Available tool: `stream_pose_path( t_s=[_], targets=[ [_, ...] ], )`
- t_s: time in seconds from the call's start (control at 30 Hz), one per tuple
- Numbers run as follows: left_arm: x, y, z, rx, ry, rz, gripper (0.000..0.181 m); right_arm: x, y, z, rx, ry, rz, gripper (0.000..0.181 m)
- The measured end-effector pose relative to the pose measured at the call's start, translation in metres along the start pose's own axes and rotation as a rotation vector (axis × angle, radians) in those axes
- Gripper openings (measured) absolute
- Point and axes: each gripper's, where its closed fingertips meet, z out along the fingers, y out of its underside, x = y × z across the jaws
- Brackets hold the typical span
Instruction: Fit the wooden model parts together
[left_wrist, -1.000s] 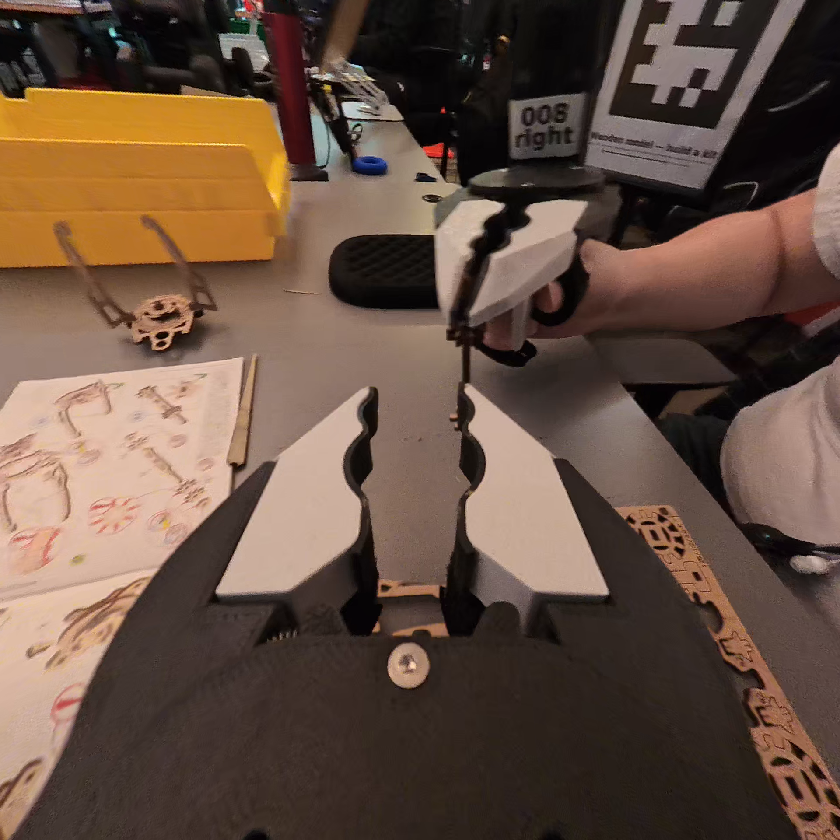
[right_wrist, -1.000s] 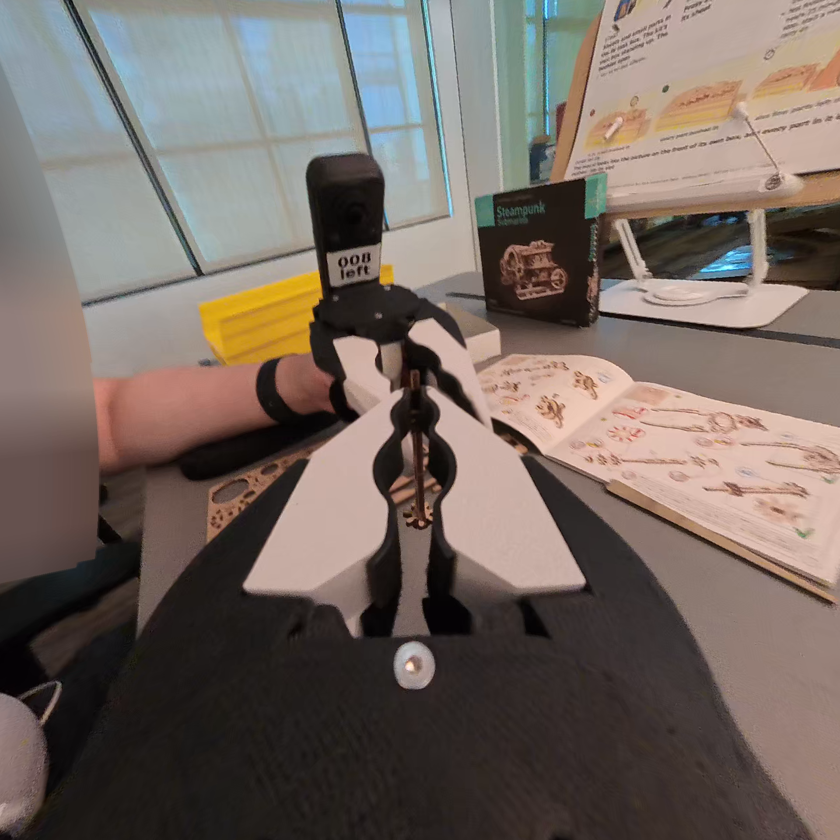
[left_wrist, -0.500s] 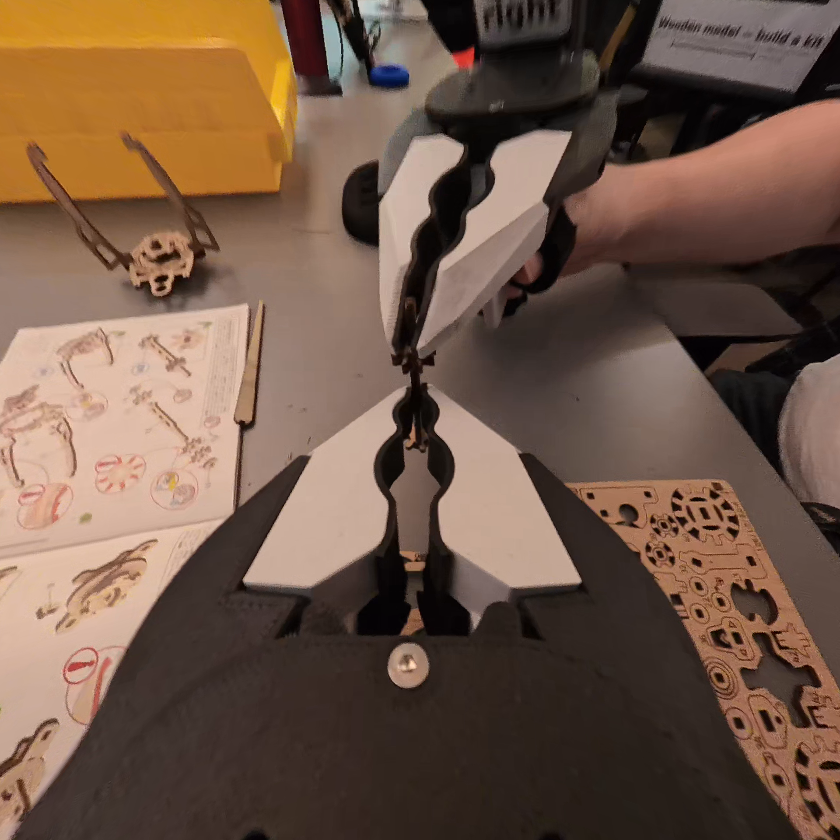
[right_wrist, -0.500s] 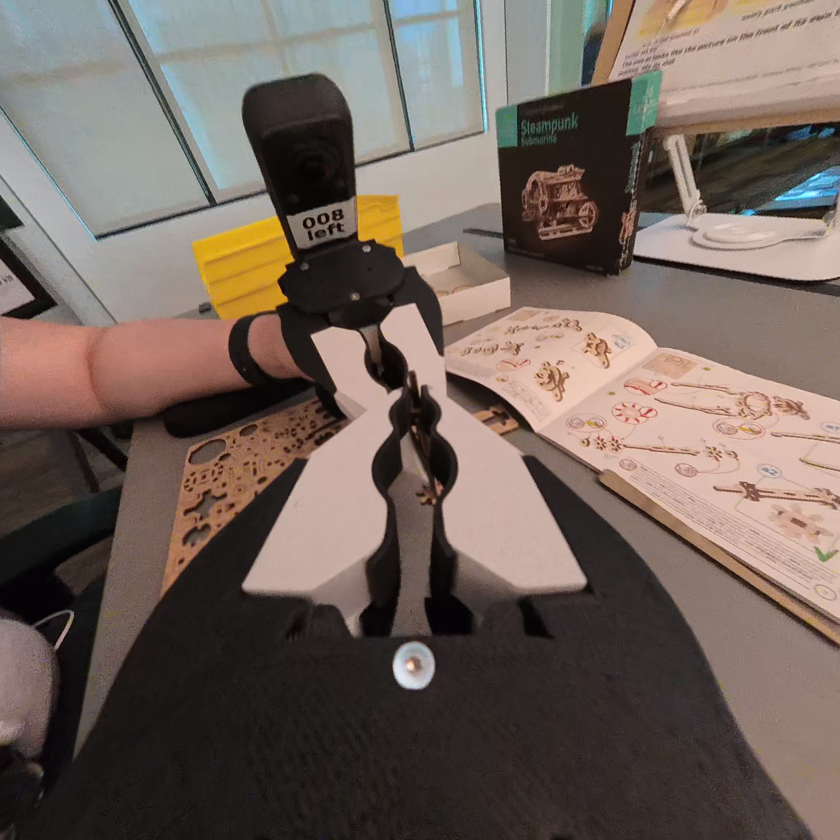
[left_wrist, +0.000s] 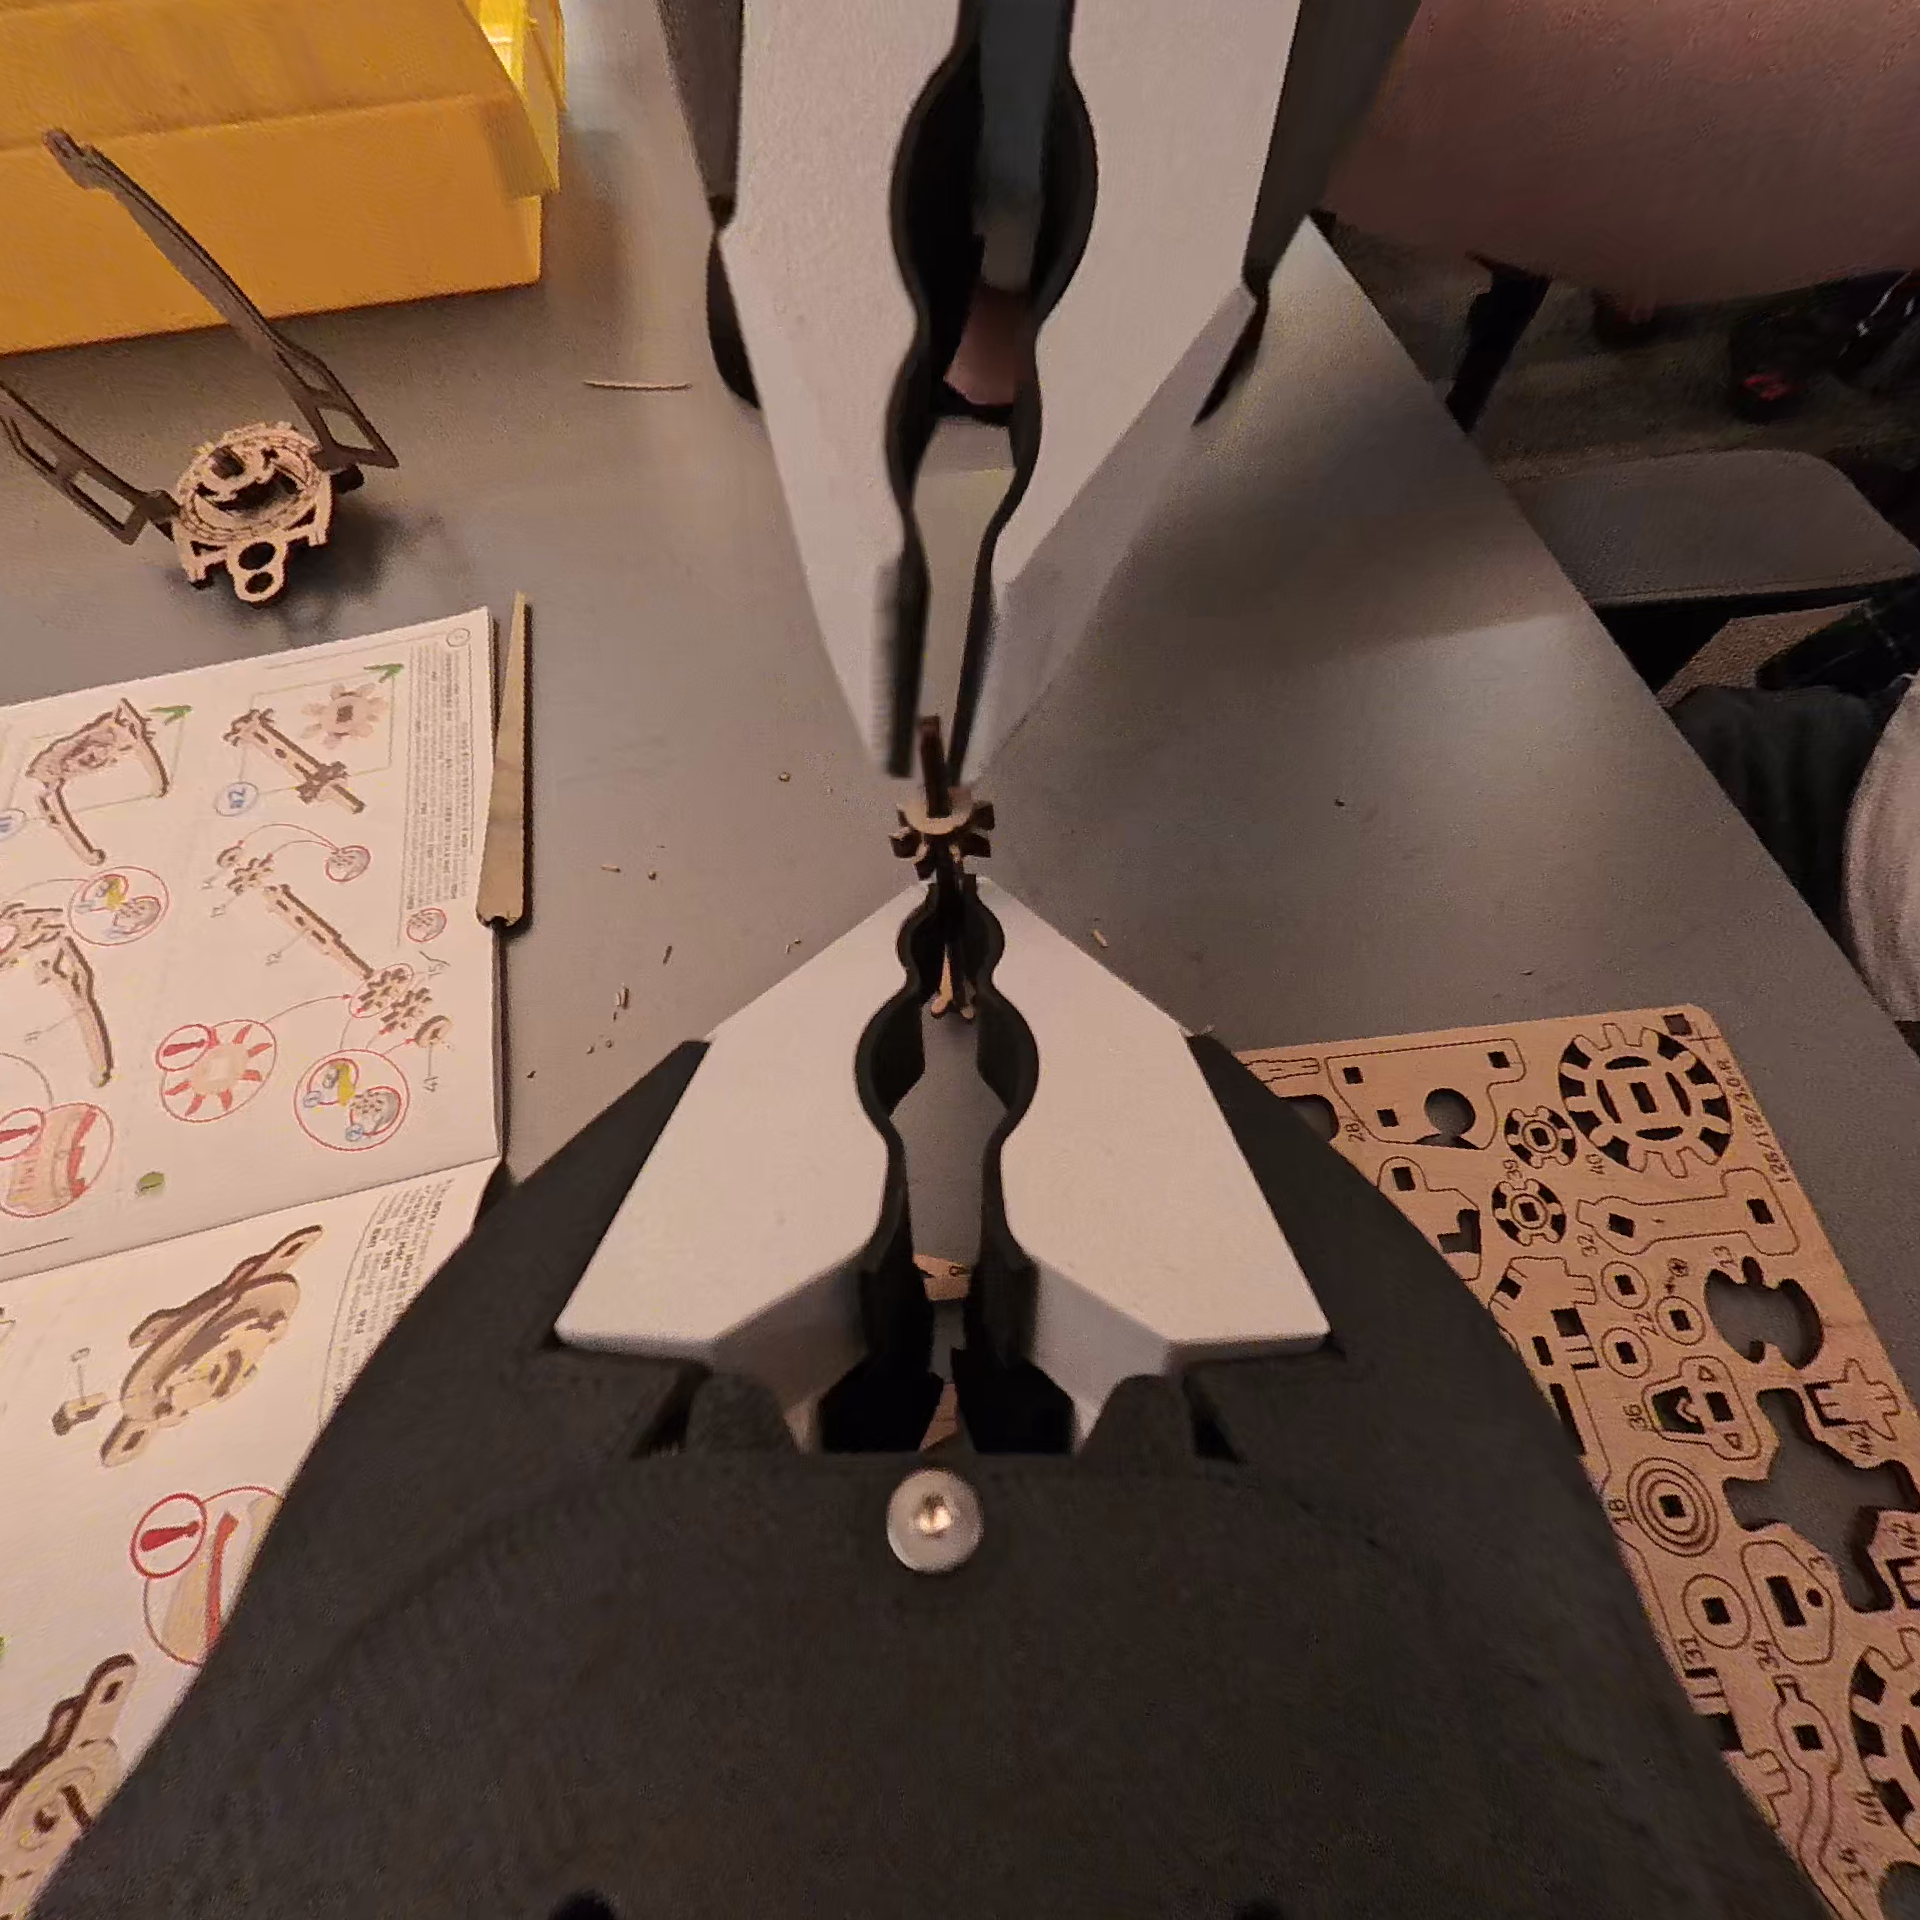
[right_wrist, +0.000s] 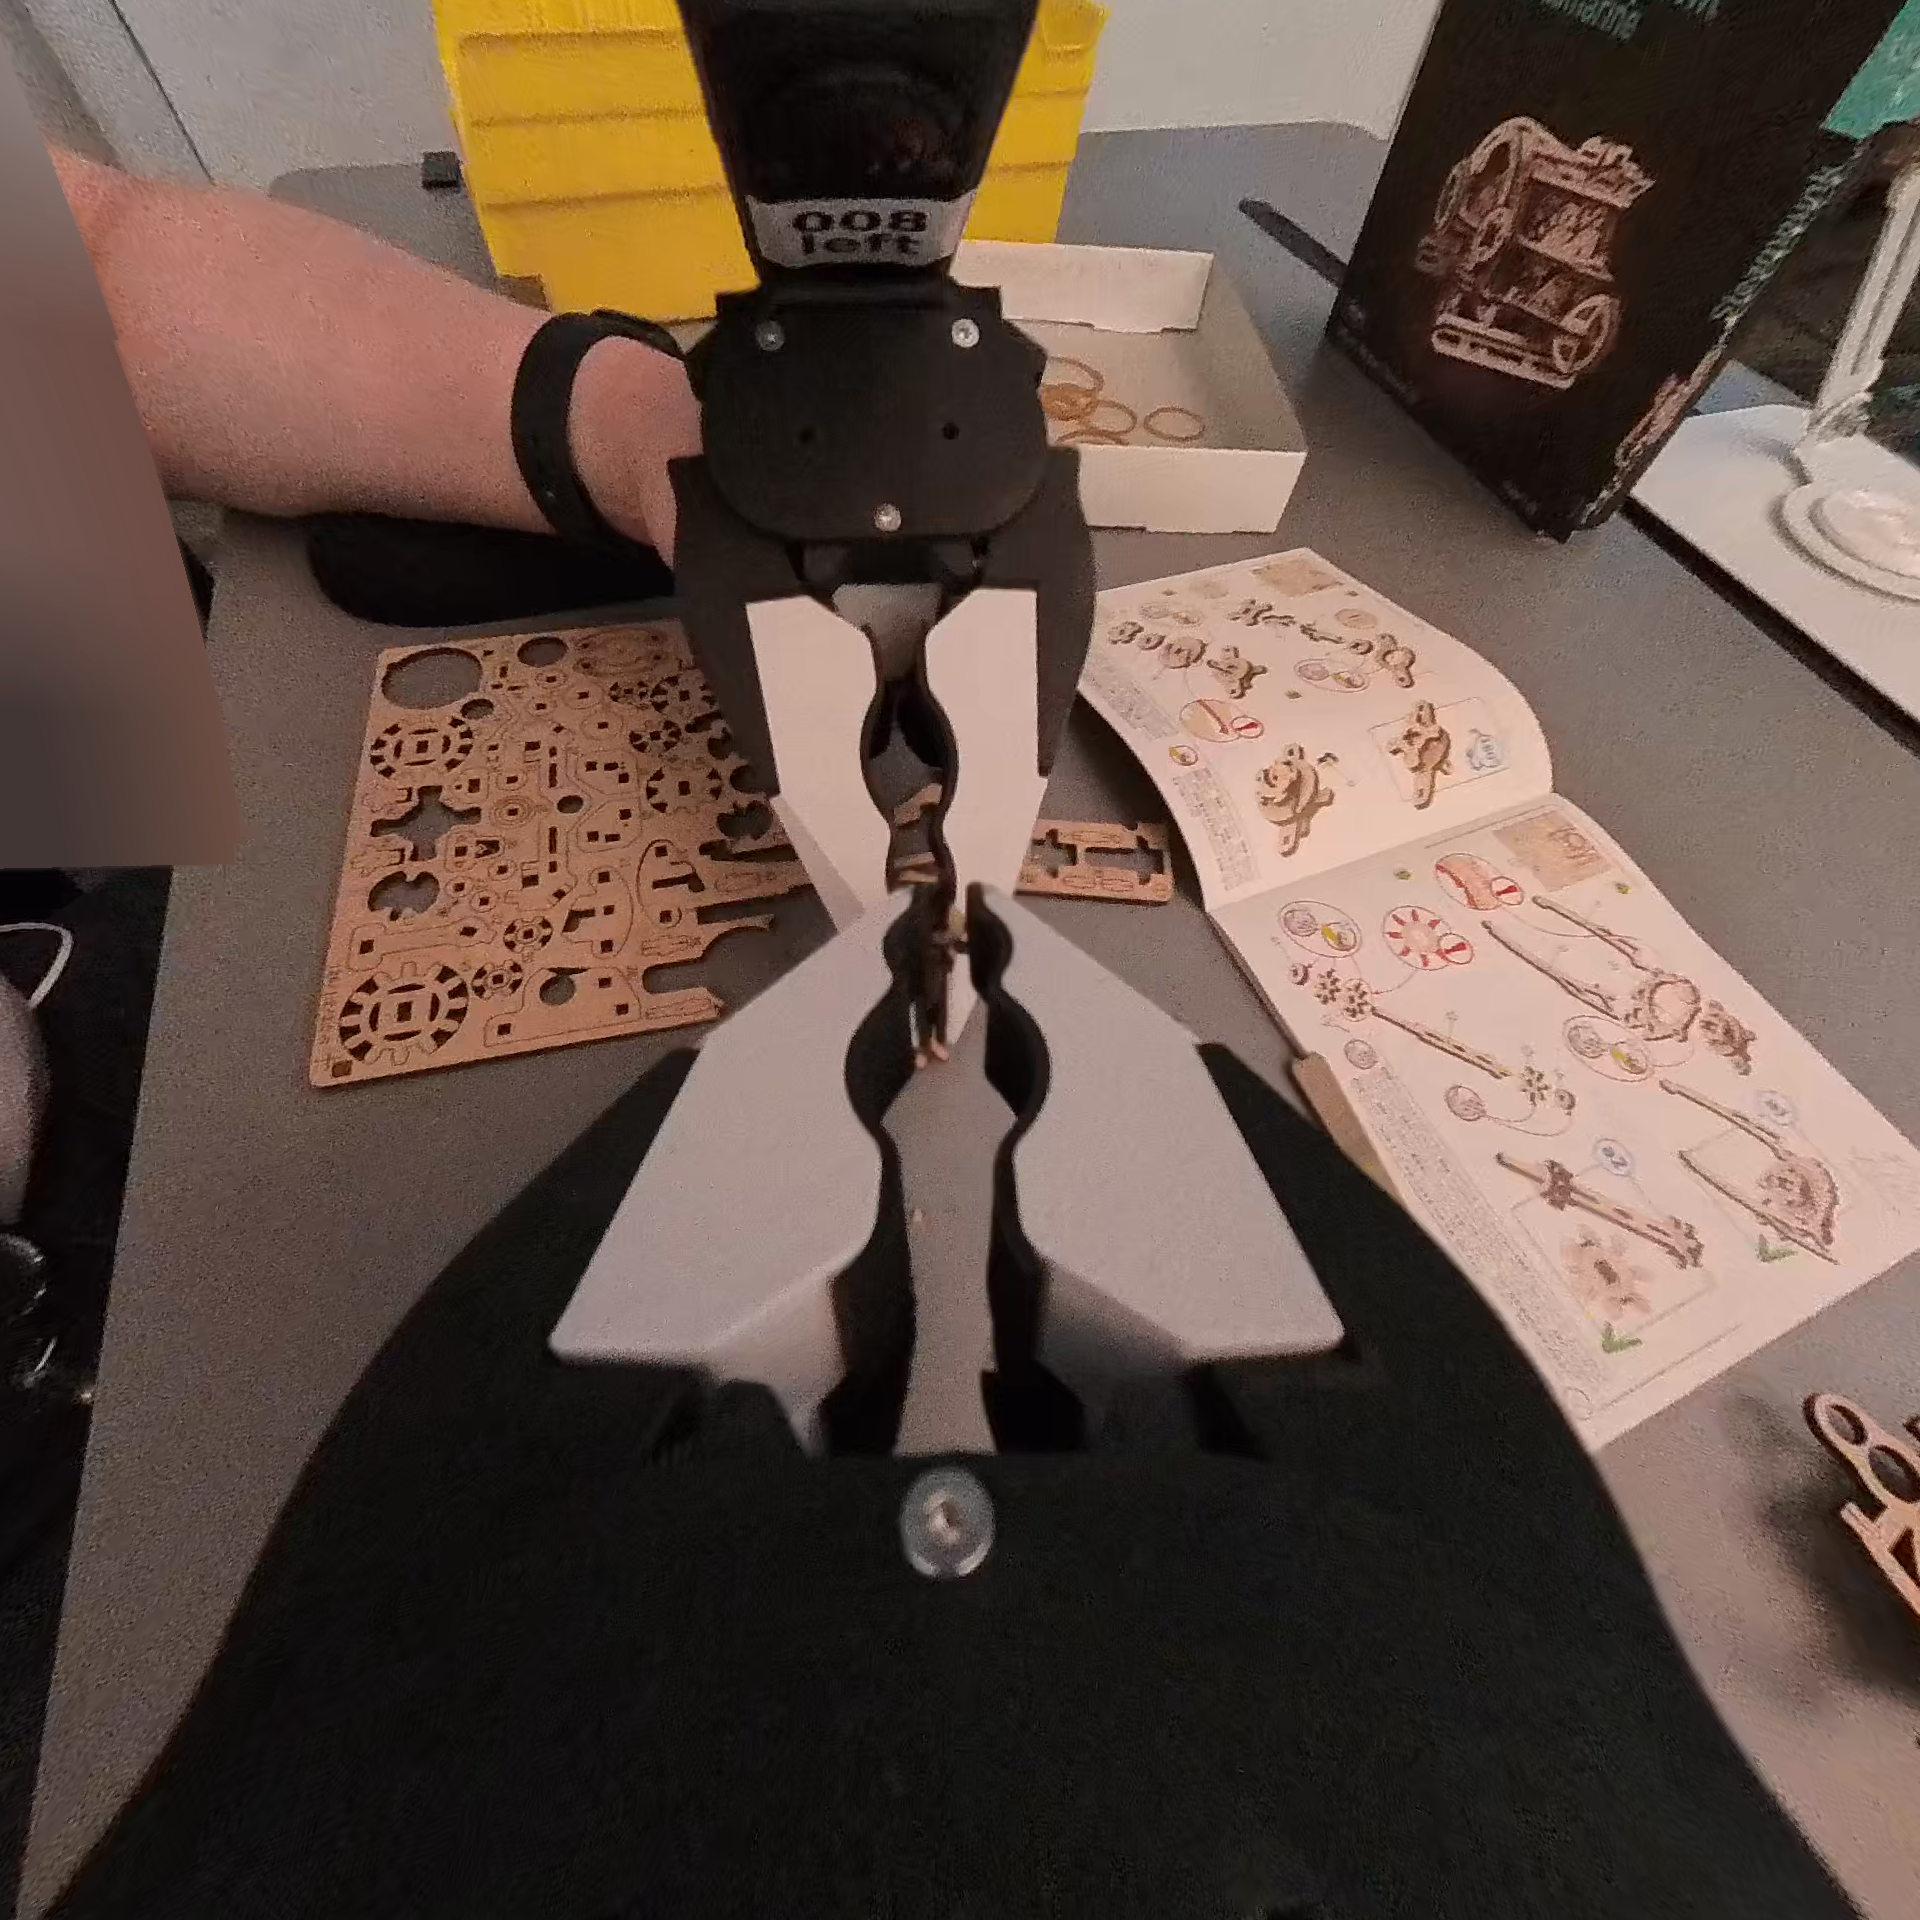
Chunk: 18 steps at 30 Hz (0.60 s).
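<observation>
Nearest in the left wrist view, the left gripper (left_wrist: 948, 914) is clenched on one end of a thin wooden rod (left_wrist: 948, 935), apparently to keep it steady over the table (left_wrist: 1299, 727) as a fixed axle. Just beyond, tip to tip, the right gripper (left_wrist: 928, 753) pinches the rod's other end, a small gear (left_wrist: 940, 826) sitting in the gap between them, probably being seated by pressing along the rod. Farther off lie the booklet (left_wrist: 249, 935), the parts sheet (left_wrist: 1662, 1299), a sub-assembly (left_wrist: 244, 499) and a yellow bin (left_wrist: 260, 156), within reach but clear
</observation>
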Motion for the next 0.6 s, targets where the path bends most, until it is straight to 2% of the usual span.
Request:
stream_pose_path(
  t_s=[0.1,0.23,0.3,0.5,0.53,0.6],
  targets=[
    [-0.0002,0.0004,0.0002,-0.003,-0.001,0.001,0.0,-0.0016,0.0024,0.0013,-0.024,-0.03,0.01,0.001],
    [0.0,0.0004,0.0004,-0.005,-0.006,0.008,0.0,-0.0011,0.0049,0.0043,-0.062,-0.023,-0.019,0.011],
    [0.0006,0.0004,0.0003,-0.004,0.001,0.003,0.0,-0.0034,0.0036,0.0053,-0.053,-0.045,0.008,0.001],
    [-0.0014,0.0006,-0.0002,-0.003,0.004,-0.027,0.0,-0.0001,0.0032,0.0074,-0.002,-0.063,0.123,0.001],
    [-0.0024,0.0002,-0.0006,-0.001,-0.005,-0.027,0.002,0.0013,0.0033,0.0069,-0.006,-0.054,0.115,0.0],
    [-0.0072,-0.0047,-0.0034,0.03,-0.043,-0.024,0.027,0.0015,-0.001,0.0042,-0.009,-0.022,0.056,0.001]
  ],
)
